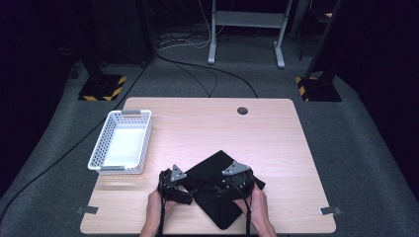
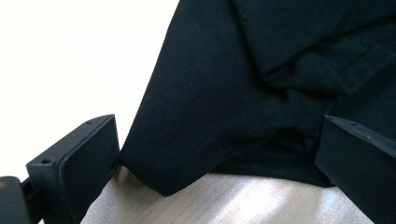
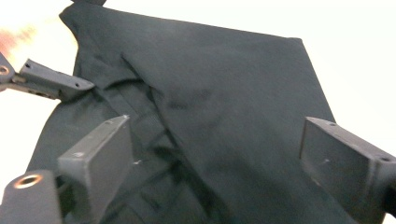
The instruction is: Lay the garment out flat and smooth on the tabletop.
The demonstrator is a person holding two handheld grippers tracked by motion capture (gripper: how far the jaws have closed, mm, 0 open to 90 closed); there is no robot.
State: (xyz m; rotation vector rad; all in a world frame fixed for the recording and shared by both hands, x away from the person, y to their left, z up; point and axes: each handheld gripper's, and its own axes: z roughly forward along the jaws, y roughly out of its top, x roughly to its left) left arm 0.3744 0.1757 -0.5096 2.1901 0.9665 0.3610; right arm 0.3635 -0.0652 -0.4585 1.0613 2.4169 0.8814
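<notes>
A black folded garment [image 1: 213, 170] lies on the wooden table [image 1: 276, 148] near its front edge. My left gripper [image 1: 188, 196] sits at the garment's left front corner. In the left gripper view [image 2: 210, 154] its jaws stand wide, with a rounded fold of the garment [image 2: 224, 84] between them and the cloth bunched against the right jaw. My right gripper [image 1: 219, 191] hovers over the garment's front part. In the right gripper view [image 3: 215, 158] its jaws are spread open above the garment [image 3: 233, 79], with nothing pinched. A person's hands hold both grippers from the bottom edge.
A white plastic basket [image 1: 99, 148] stands empty at the table's left side. A round cable hole [image 1: 242, 110] sits near the far edge. Tape marks the front corners. Beyond the table are a grey floor, cables and stand legs.
</notes>
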